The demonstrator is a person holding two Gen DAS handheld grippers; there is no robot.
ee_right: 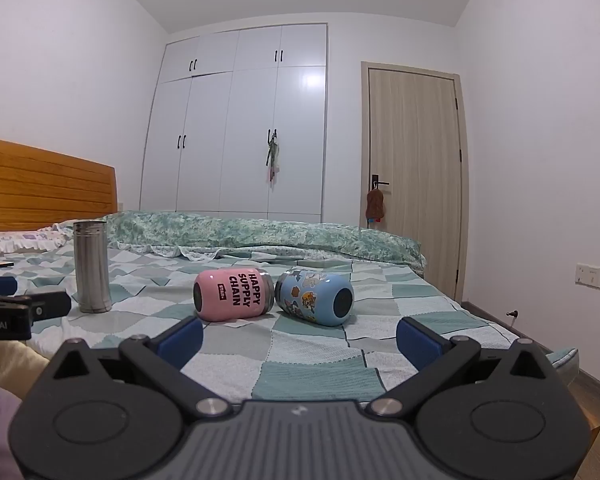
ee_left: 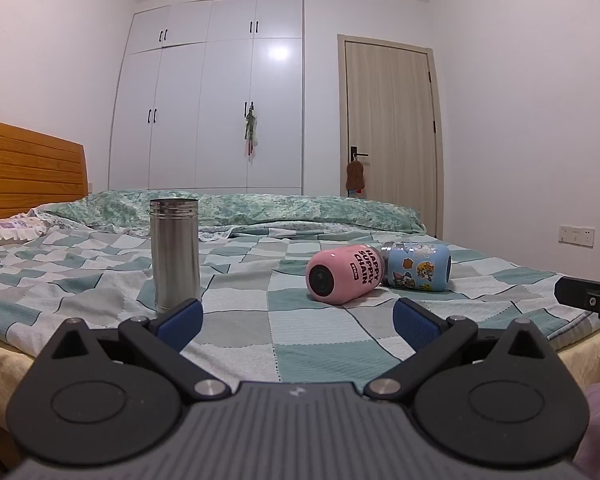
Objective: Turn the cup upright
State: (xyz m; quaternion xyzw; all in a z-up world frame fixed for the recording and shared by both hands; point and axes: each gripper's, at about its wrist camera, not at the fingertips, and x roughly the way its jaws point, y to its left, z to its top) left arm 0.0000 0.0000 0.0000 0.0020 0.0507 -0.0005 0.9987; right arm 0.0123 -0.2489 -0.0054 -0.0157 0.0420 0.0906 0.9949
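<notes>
A pink cup (ee_left: 345, 274) marked "HAPPY SUPPLY CHAIN" lies on its side on the checked bedspread, touching a blue cartoon cup (ee_left: 418, 266) that also lies on its side. Both show in the right wrist view, the pink cup (ee_right: 233, 295) and the blue cup (ee_right: 315, 297). A steel tumbler (ee_left: 175, 254) stands upright to their left, also in the right wrist view (ee_right: 92, 266). My left gripper (ee_left: 298, 322) is open and empty near the bed's front edge. My right gripper (ee_right: 300, 338) is open and empty, short of the cups.
The bed (ee_left: 284, 332) has a wooden headboard (ee_left: 28, 168) at left and a rolled green quilt (ee_left: 260, 210) behind the cups. A white wardrobe (ee_left: 216, 92) and a closed door (ee_left: 390, 120) stand beyond. The other gripper shows at the right edge (ee_left: 592, 296).
</notes>
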